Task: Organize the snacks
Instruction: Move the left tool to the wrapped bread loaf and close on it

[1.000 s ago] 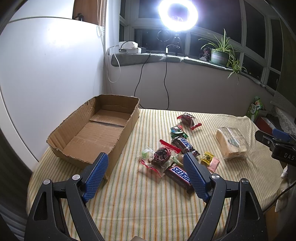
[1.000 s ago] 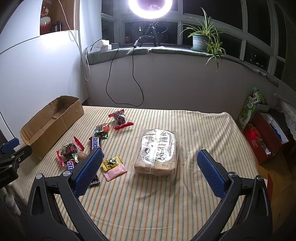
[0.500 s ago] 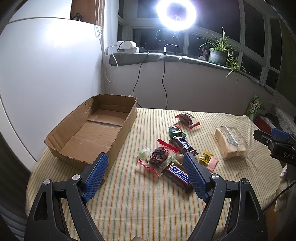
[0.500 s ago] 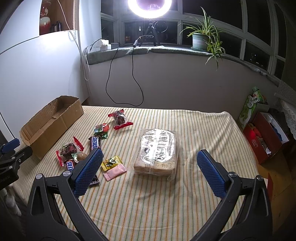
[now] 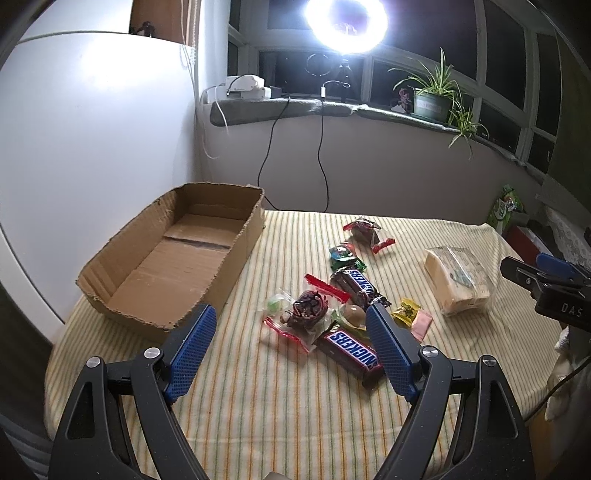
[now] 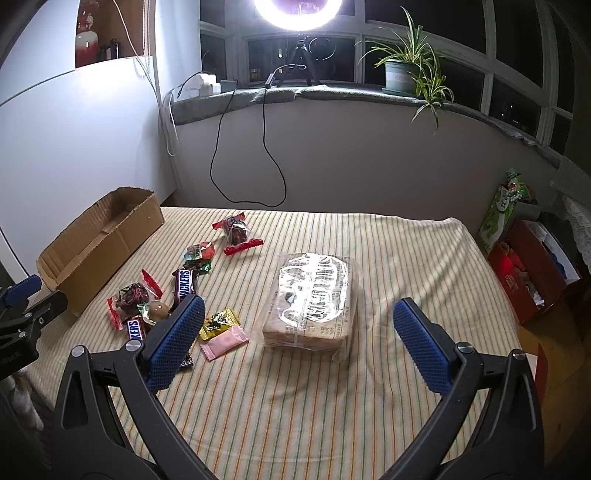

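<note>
An empty cardboard box [image 5: 173, 258] [image 6: 99, 240] lies at the table's left. Right of it is a scatter of snacks: two Snickers bars [image 5: 349, 349] [image 5: 356, 282], a clear bag with dark pieces and a red zip [image 5: 308, 314], a chocolate ball [image 5: 352, 314], small yellow and pink packets [image 6: 221, 328], green sweets [image 5: 341, 254] and another red-zip bag [image 5: 365, 230]. A wrapped block of bread slices [image 6: 314, 299] [image 5: 458, 282] lies apart, further right. My left gripper [image 5: 290, 325] hovers open before the snack pile. My right gripper [image 6: 295, 317] hovers open before the bread. Neither holds anything.
A striped cloth [image 6: 295, 398] covers the table. A white wall stands behind the box. A windowsill with a ring light [image 6: 295, 7], cables and a potted plant [image 6: 402, 70] runs along the back. A red box [image 6: 532, 273] and green packet [image 6: 502, 214] sit off the table's right edge.
The left gripper has drifted slightly, so the box and snacks sit a little lower-left in its view. The right view is nearly unchanged. Both grippers stay open.
</note>
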